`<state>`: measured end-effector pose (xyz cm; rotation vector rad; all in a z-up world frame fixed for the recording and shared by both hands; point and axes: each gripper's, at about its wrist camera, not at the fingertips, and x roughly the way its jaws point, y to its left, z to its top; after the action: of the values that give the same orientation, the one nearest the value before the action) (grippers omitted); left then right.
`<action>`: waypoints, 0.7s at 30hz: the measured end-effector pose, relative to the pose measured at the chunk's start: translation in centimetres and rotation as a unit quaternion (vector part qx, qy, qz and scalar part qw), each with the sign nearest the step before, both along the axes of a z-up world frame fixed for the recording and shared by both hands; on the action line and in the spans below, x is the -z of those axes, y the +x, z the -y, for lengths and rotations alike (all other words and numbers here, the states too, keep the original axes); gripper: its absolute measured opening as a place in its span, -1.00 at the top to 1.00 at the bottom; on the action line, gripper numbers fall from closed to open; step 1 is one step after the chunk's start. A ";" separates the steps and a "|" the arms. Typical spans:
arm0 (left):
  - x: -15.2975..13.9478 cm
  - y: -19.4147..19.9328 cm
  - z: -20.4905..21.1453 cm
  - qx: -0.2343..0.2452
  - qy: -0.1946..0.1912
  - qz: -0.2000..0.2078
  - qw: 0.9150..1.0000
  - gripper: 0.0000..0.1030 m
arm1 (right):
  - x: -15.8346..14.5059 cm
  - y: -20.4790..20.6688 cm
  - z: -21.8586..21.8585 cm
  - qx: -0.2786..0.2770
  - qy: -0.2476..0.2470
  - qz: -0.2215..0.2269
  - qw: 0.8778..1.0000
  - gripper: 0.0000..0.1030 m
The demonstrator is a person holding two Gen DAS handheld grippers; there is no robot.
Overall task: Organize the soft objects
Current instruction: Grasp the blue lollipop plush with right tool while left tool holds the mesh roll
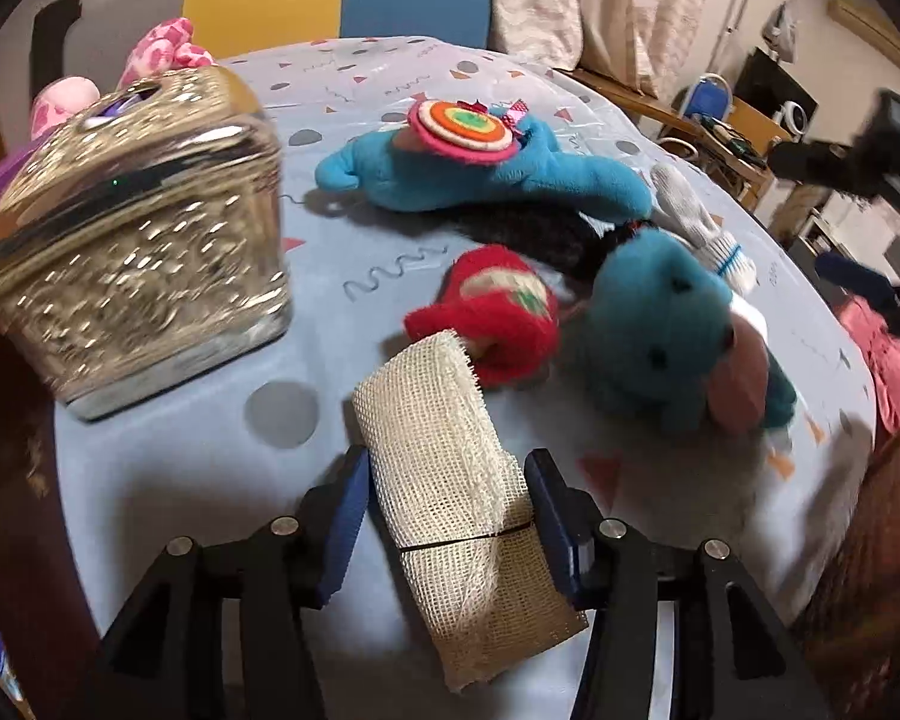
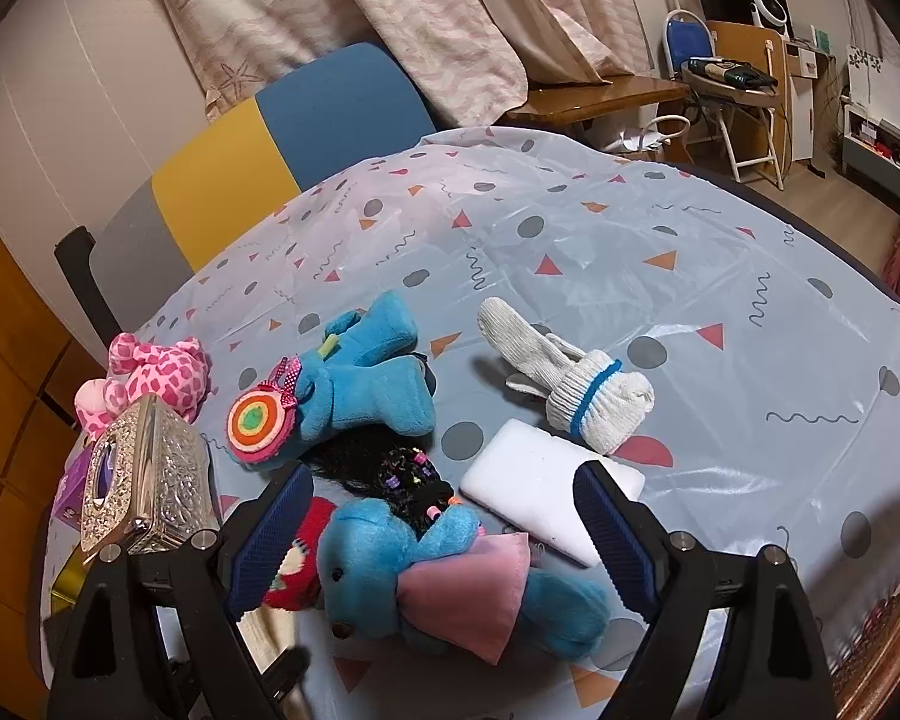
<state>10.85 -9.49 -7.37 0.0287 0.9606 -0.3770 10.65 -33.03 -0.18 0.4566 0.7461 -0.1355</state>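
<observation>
Two hand-held grippers: left (image 1: 450,510) clamps burlap roll (image 1: 450,474); right (image 2: 444,534) released above blue bear (image 2: 426,582)

Left gripper (image 1: 450,498), at six o'clock, with both pads against a banded roll of cream mesh cloth (image 1: 450,480). Silver embossed box (image 1: 132,240) at nine o'clock; red plush (image 1: 498,312) at centre; blue bear (image 1: 672,330) at three o'clock on the patterned tablecloth (image 1: 210,480).
</observation>
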 end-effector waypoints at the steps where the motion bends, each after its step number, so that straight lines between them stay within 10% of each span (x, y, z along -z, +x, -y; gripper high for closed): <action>1: 0.0 -0.4 -0.4 0.004 0.002 0.003 1.000 0.01 | 0.0 0.0 -0.1 0.000 -0.002 -0.001 1.000 -0.75; 21: 0.9 -2.9 -1.9 0.022 0.011 0.038 0.999 0.12 | 0.2 1.7 -3.3 -0.089 -0.044 -0.029 0.995 -0.73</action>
<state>7.99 -7.61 -8.29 0.0842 0.8896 -0.4025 12.39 -29.77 -0.36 0.3021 0.8312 -0.0136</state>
